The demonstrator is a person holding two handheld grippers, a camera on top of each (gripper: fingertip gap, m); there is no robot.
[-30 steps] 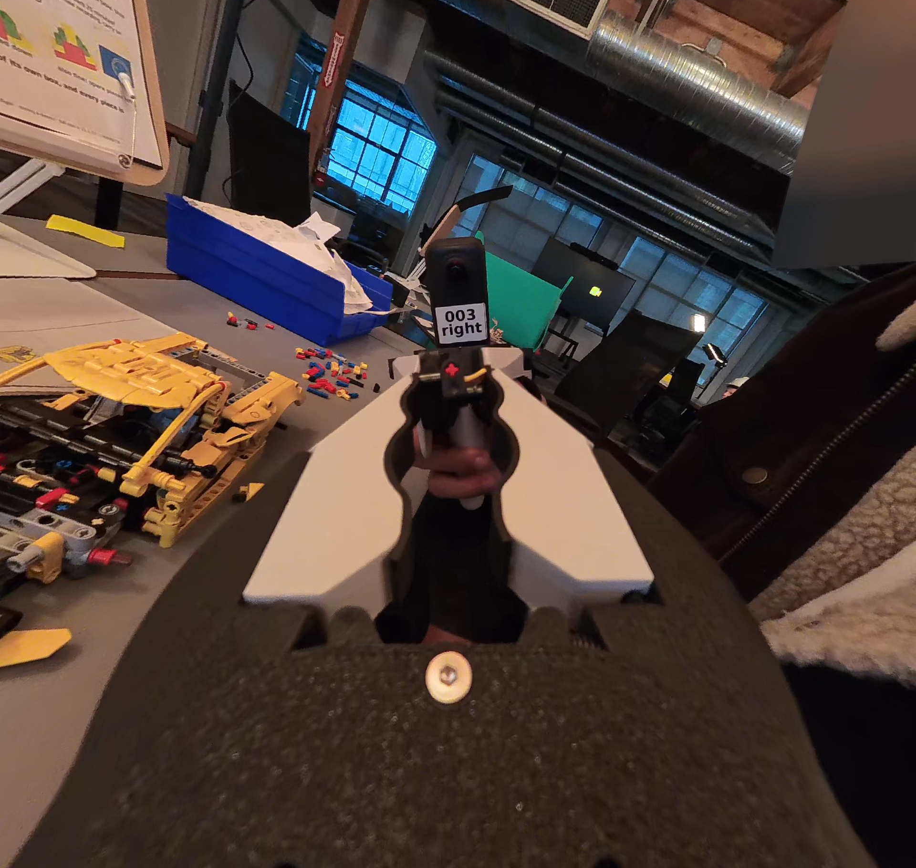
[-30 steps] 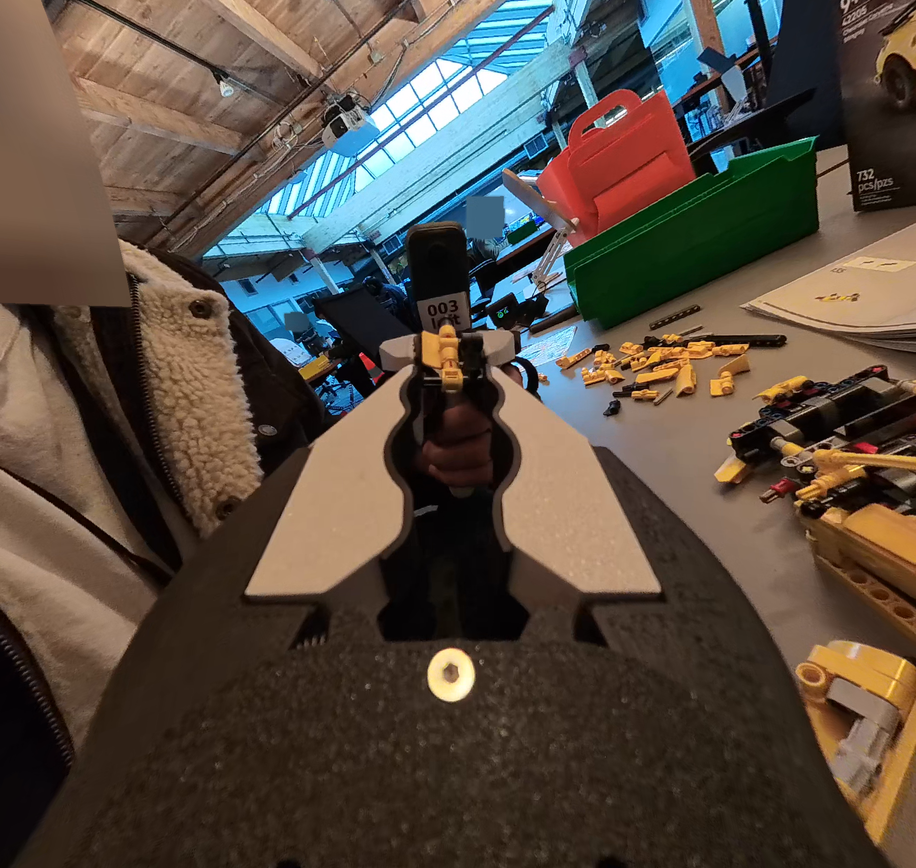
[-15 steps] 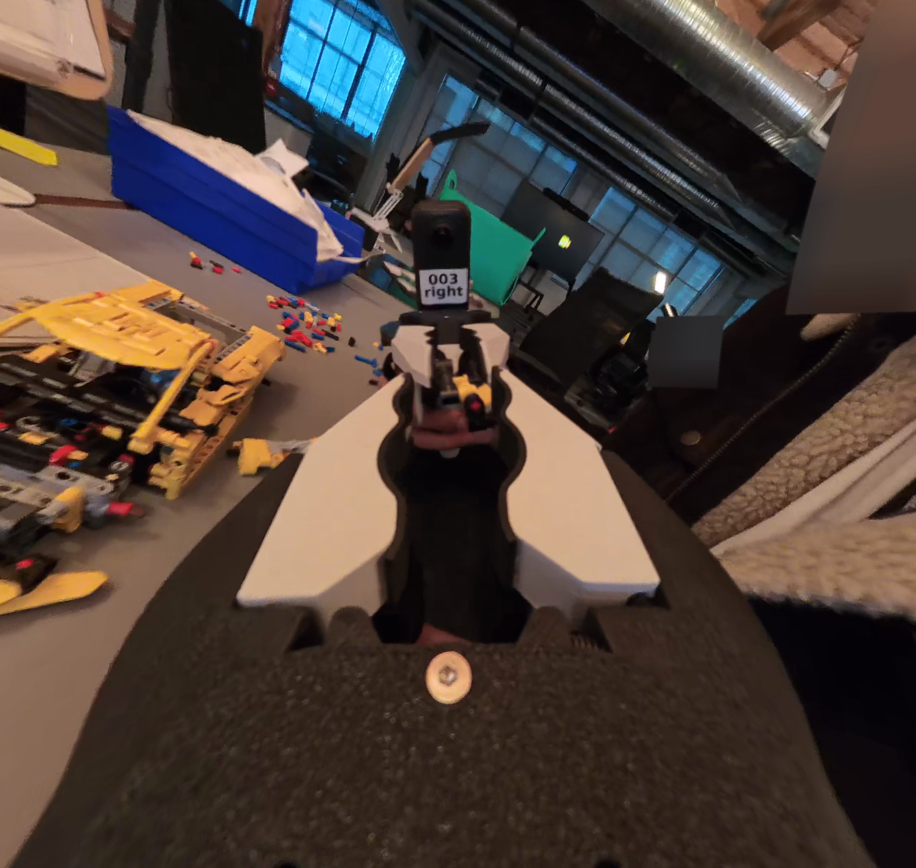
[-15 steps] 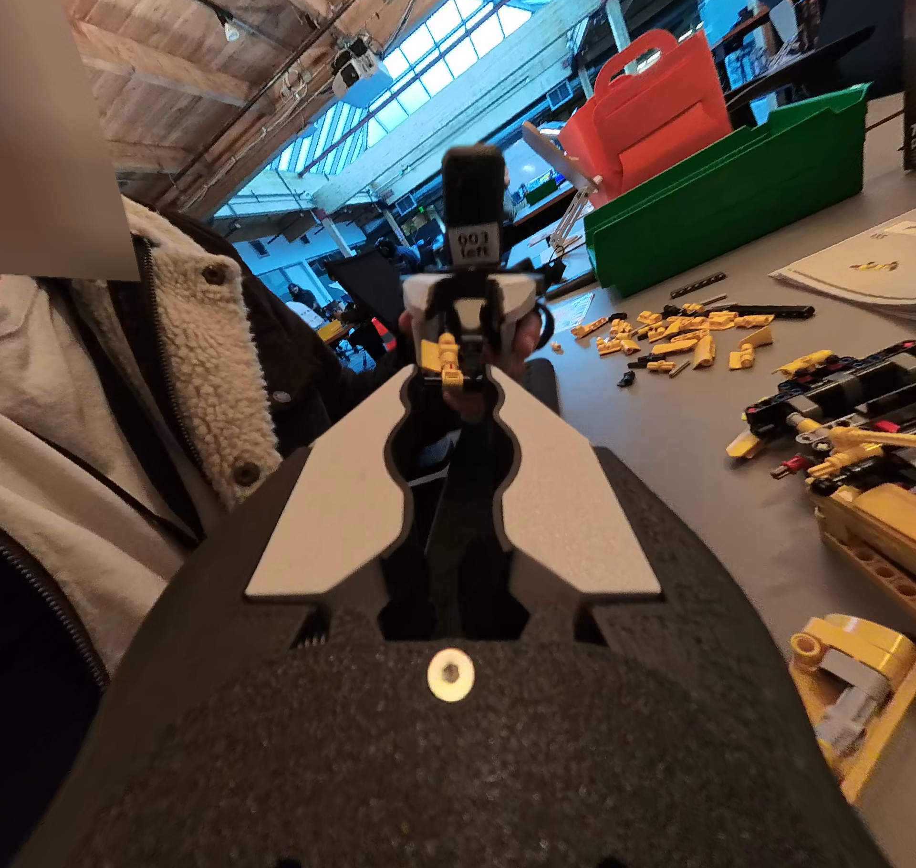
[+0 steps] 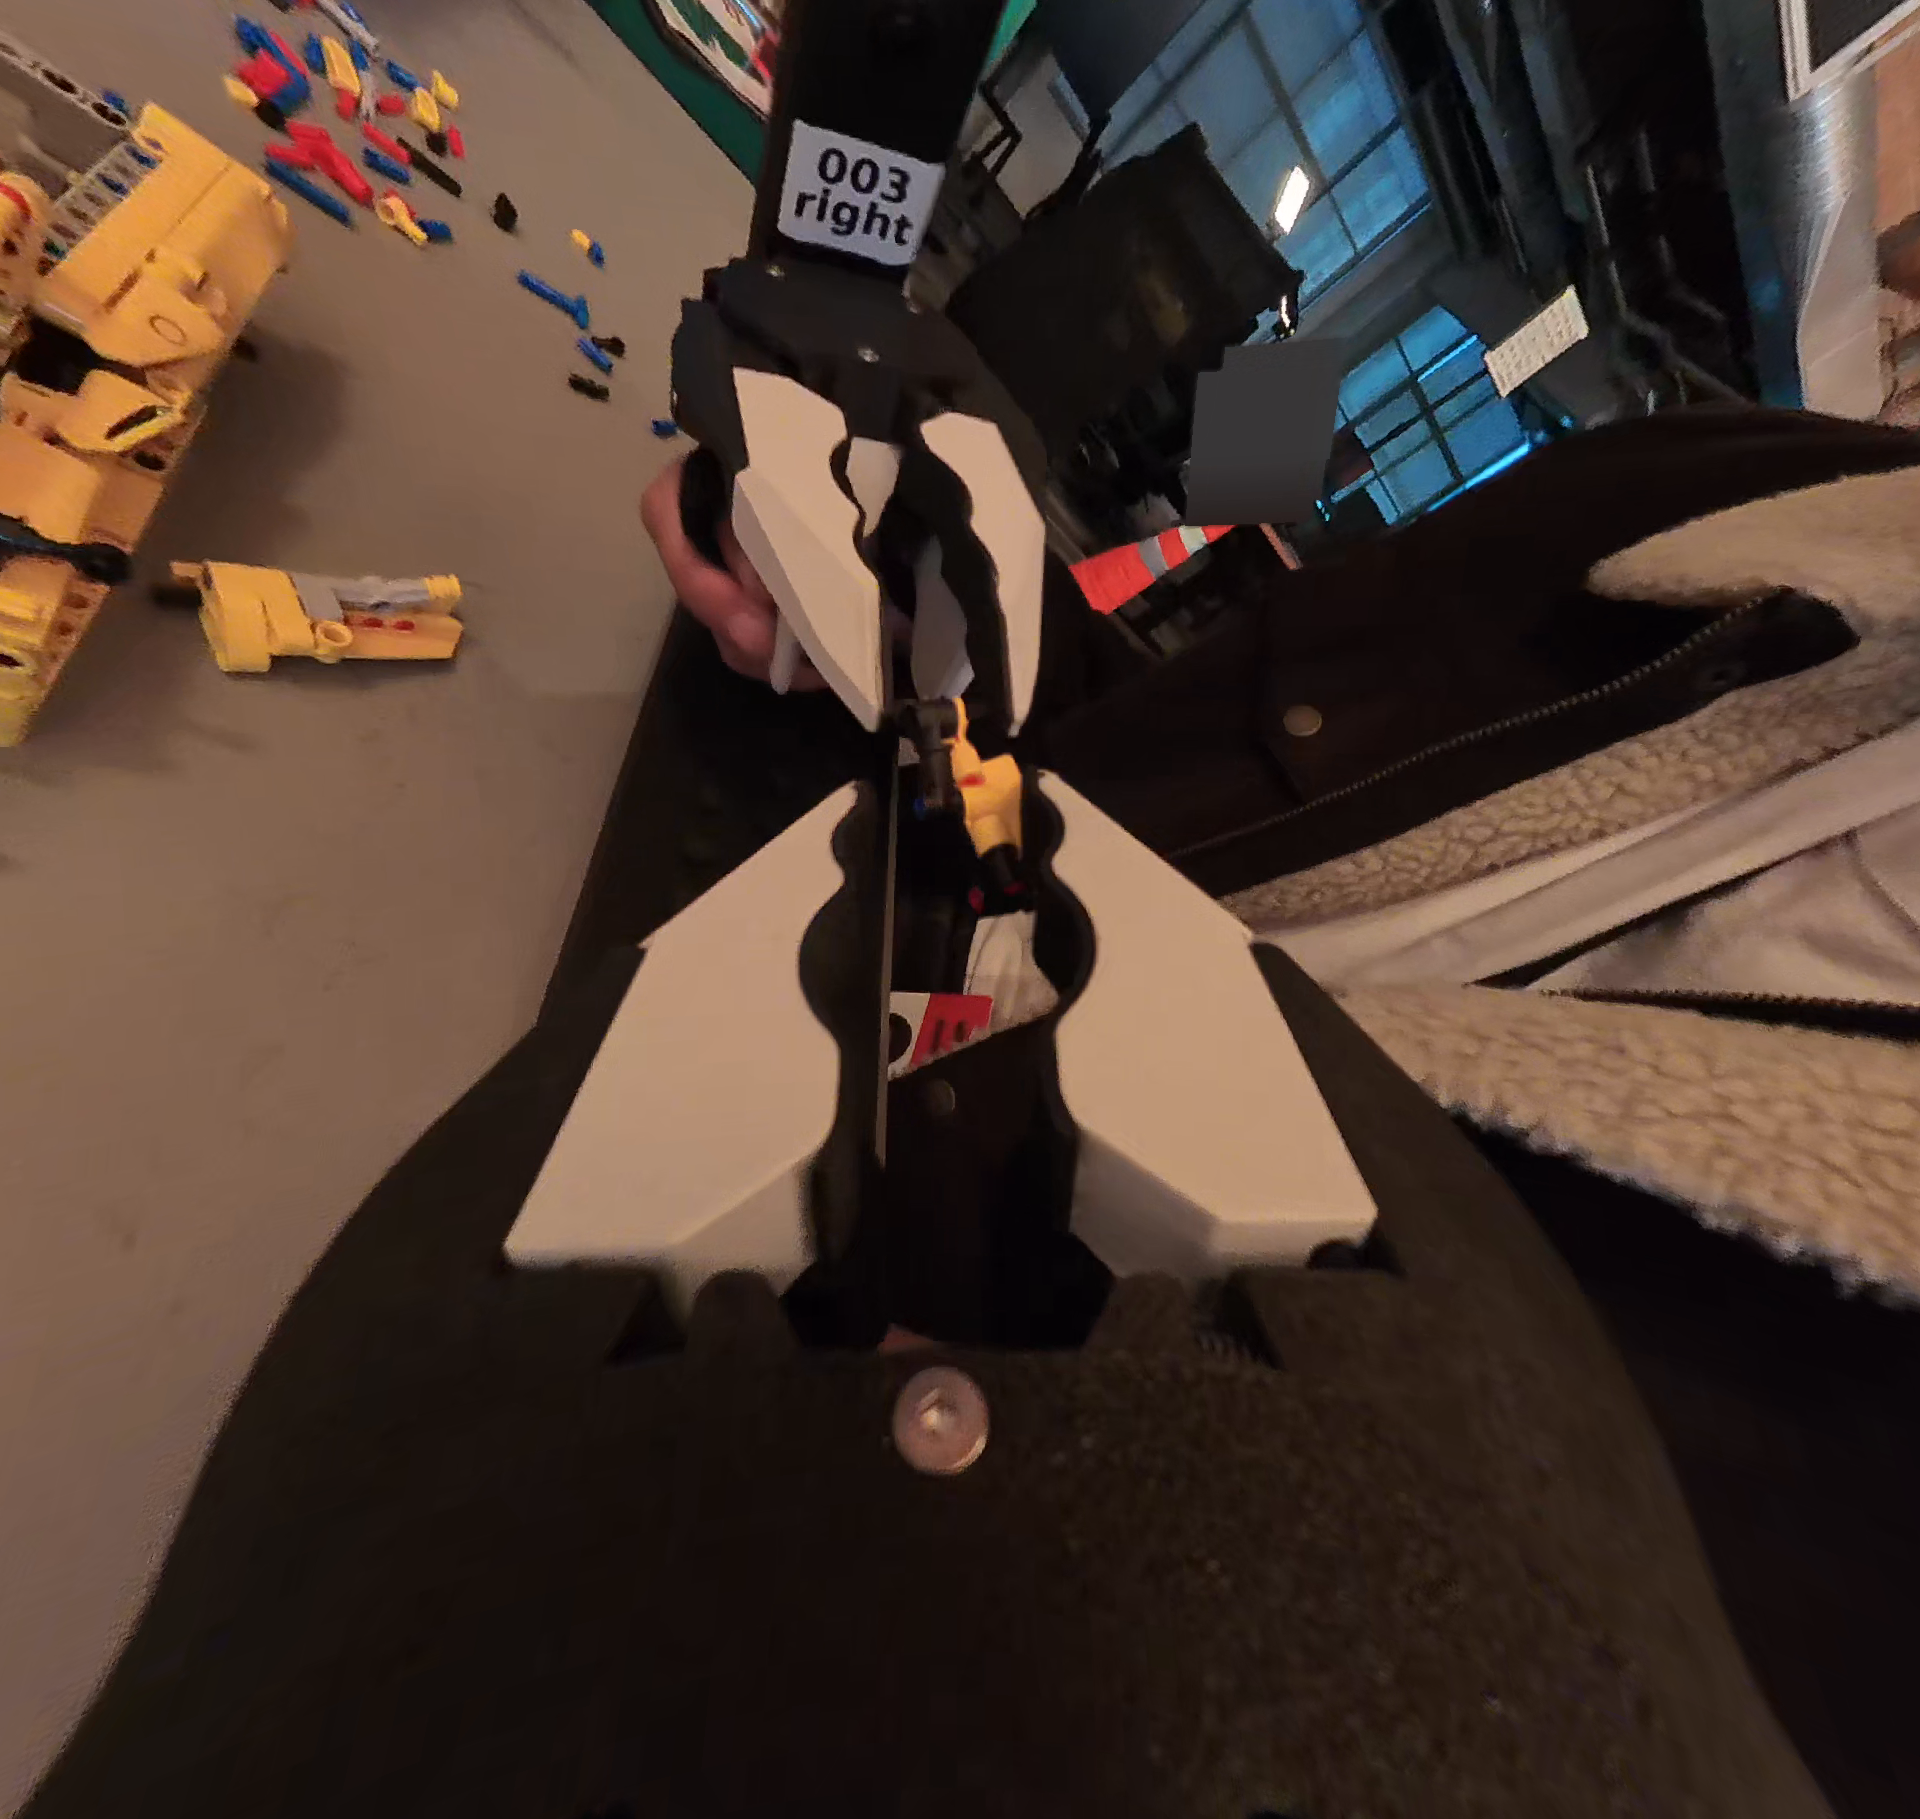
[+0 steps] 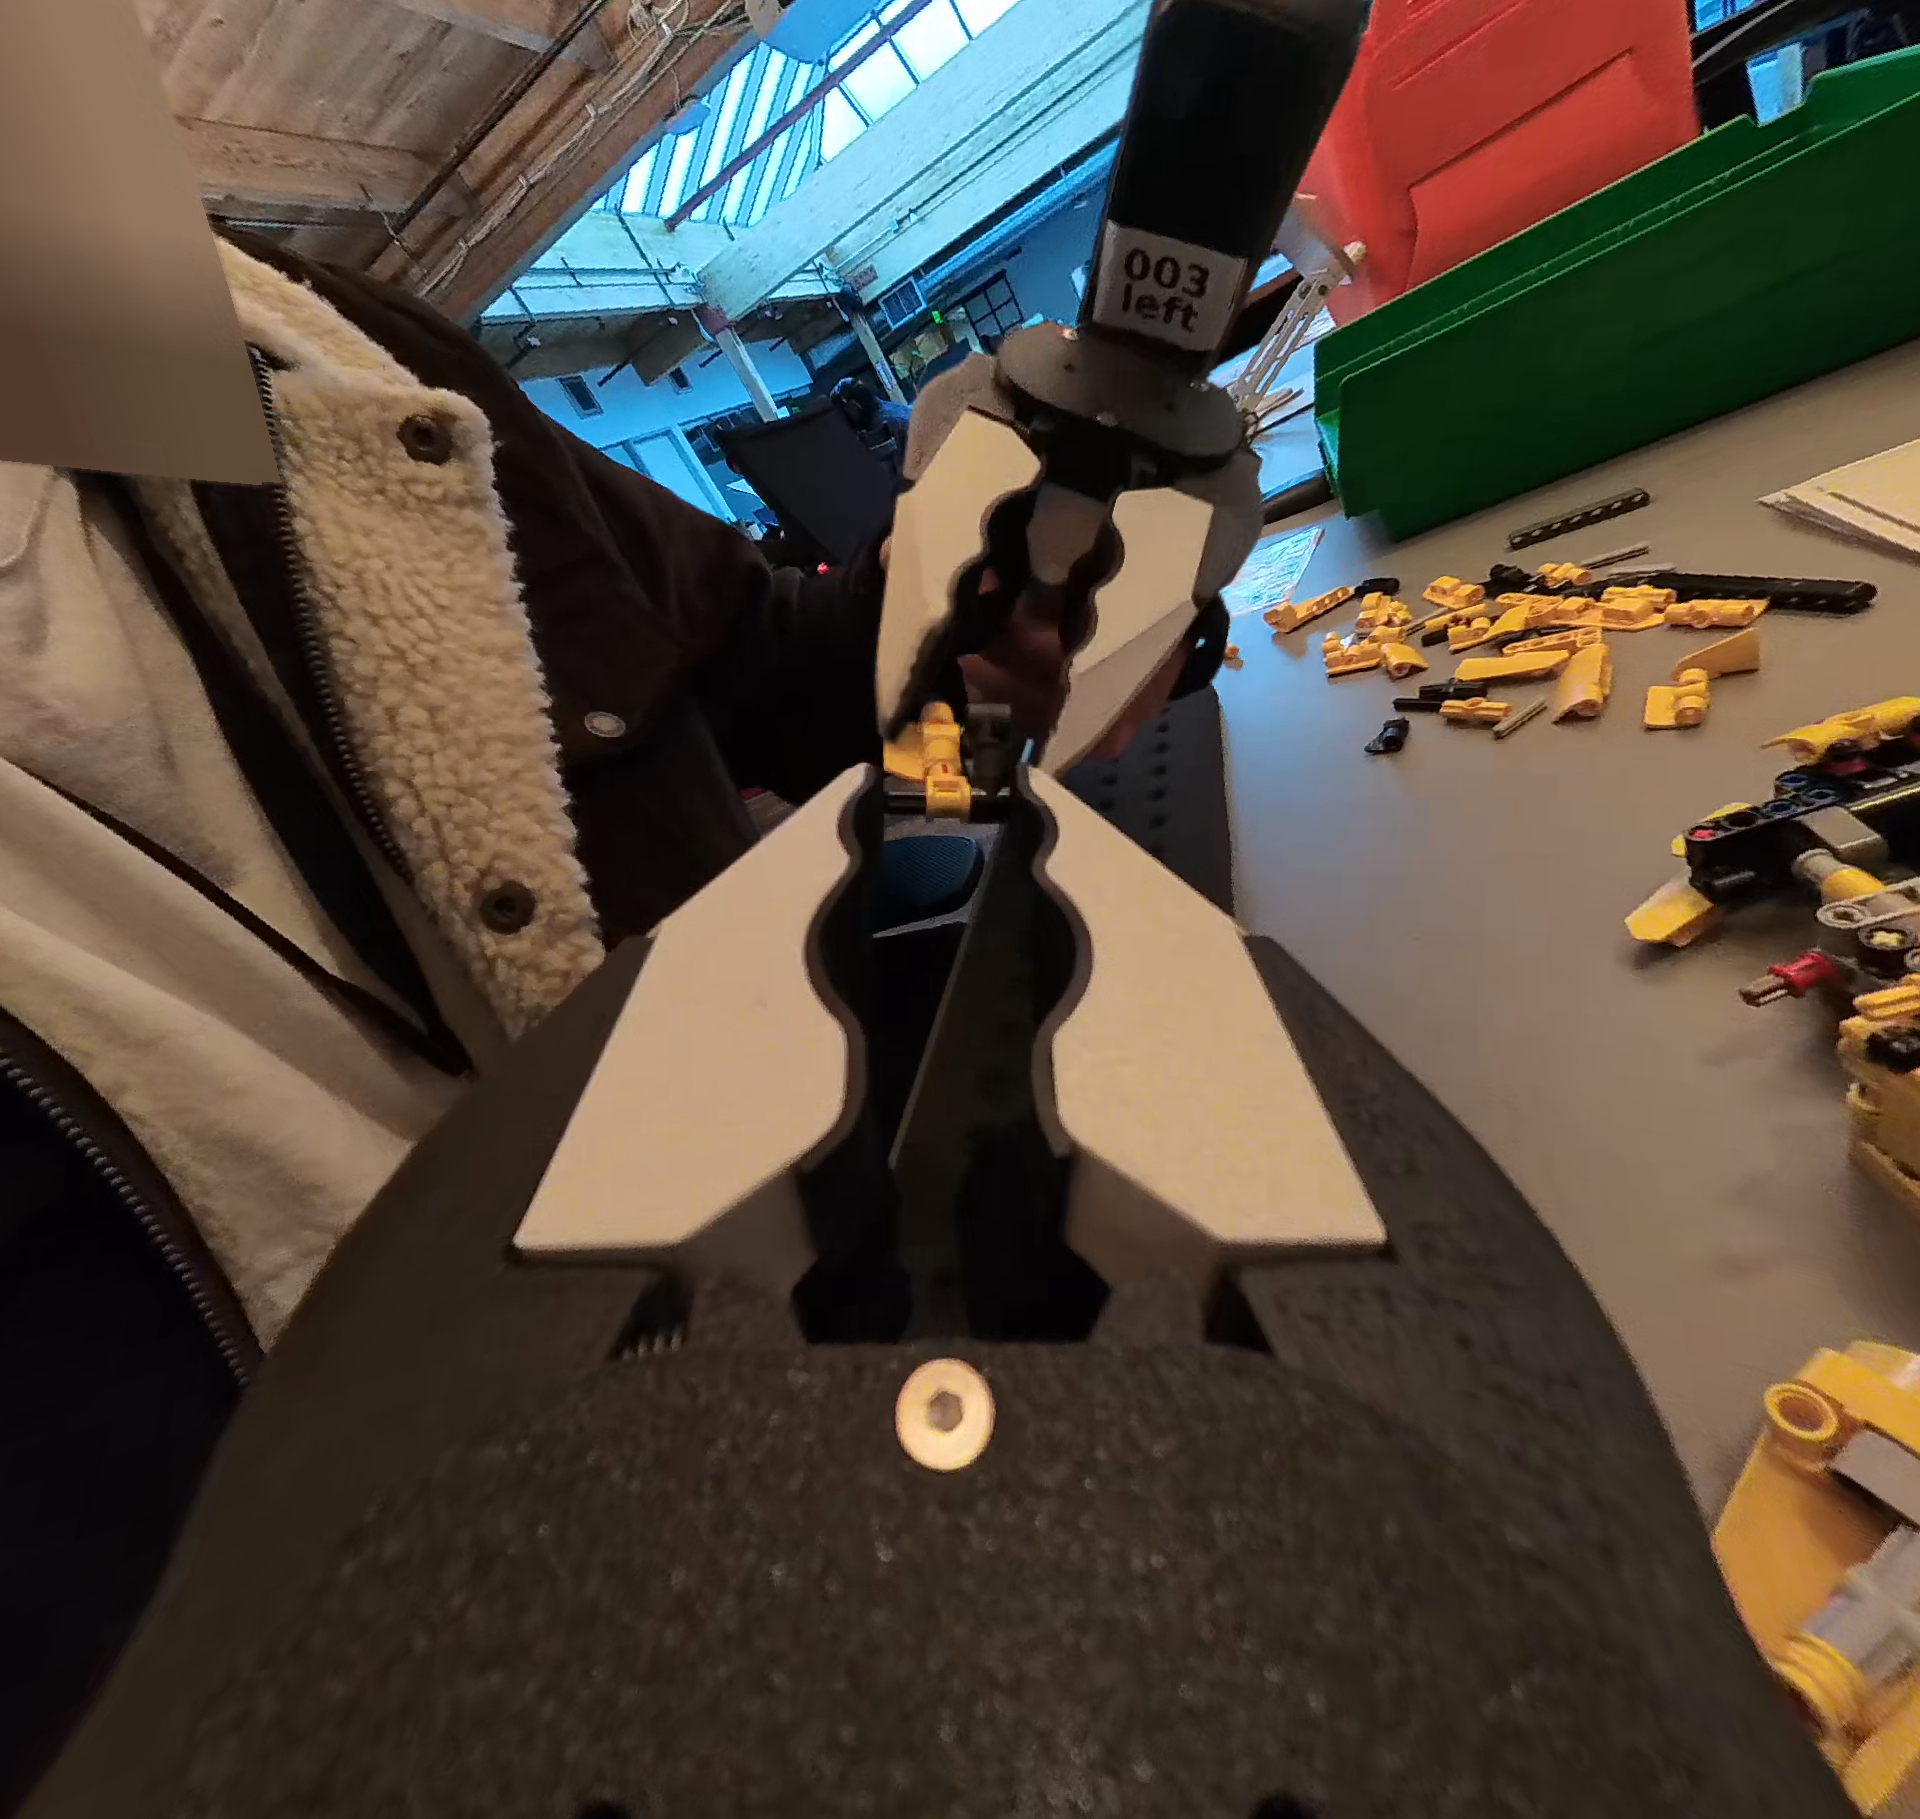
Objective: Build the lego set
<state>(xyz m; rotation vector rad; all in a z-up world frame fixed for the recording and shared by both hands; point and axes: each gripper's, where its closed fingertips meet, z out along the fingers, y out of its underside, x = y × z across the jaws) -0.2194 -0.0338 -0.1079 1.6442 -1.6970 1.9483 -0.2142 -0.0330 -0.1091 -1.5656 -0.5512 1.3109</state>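
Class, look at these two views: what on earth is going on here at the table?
A person holds a two-finger tool in each hand, tip to tip above the table's near edge. Between the tips sits a small yellow and black lego piece; the left tool and the right tool both appear shut on it, as if joining or passing parts. On the grey table lie a half-built yellow car model, loose yellow pieces and a green bin.
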